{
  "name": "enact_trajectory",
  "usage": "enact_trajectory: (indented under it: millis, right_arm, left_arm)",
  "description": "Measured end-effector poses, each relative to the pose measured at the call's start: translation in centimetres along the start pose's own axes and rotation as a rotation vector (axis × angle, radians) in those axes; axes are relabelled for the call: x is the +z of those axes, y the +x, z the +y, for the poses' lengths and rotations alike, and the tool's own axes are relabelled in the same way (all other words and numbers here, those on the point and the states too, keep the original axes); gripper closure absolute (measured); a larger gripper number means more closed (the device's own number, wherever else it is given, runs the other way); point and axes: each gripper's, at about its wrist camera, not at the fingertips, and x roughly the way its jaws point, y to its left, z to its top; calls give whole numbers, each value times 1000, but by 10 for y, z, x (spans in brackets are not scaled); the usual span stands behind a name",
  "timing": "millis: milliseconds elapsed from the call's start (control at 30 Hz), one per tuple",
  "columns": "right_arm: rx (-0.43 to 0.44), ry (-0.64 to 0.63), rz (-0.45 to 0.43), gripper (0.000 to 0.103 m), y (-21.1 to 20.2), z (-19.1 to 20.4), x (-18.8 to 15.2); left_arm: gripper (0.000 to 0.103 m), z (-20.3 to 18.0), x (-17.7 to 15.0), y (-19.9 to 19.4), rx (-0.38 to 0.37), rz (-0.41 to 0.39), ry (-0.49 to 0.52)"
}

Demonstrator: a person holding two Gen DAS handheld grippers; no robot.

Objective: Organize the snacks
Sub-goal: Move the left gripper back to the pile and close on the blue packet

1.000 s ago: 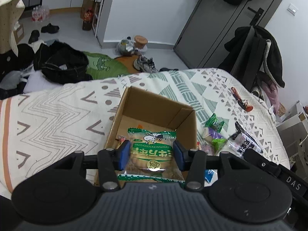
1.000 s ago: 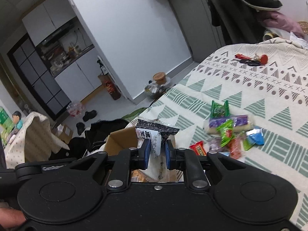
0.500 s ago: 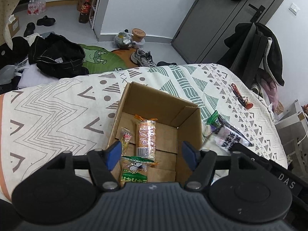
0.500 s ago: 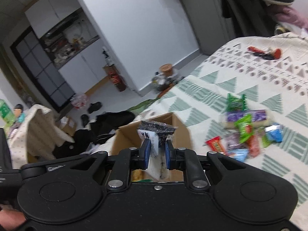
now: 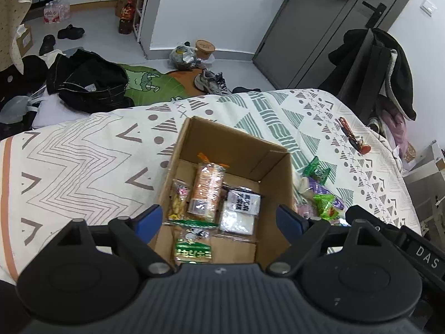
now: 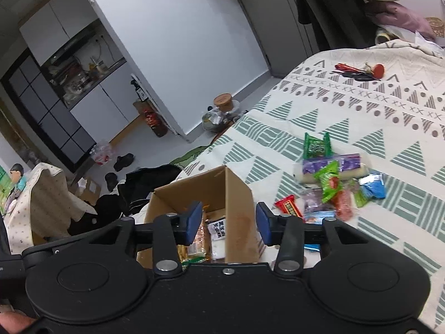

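Above the cardboard box (image 5: 222,139) on the bed (image 5: 83,150), the left tool (image 5: 219,221) and right tool (image 6: 228,222) were held spread apart, nothing gripped. Four snack packets (image 5: 208,192) were seen lying inside the box.

— What's different on my left?
— My left gripper (image 5: 219,220) spread wide; its green packet (image 5: 192,243) now lies in the cardboard box (image 5: 236,144).
— And my right?
— My right gripper (image 6: 228,224) opened too. Its black-and-white packet (image 5: 241,208) dropped beside the orange one (image 5: 208,192).
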Motion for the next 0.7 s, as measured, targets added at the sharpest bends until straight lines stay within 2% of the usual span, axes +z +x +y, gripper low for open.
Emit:
enact_trajectory:
  millis: [533,633,700]
  right_arm:
    - [-64,50,-31,33,-29,-54,13]
    - [-74,76,-52,21,-36,-69,17]
    - [-80,102,-65,8,-40,-79,20]
  left_arm:
    - [15,-69,-11,-1,-31,-22,108]
    - [15,-83,-12,0,-45,-28,126]
    - [15,-92,-13,2,-48,-33,142]
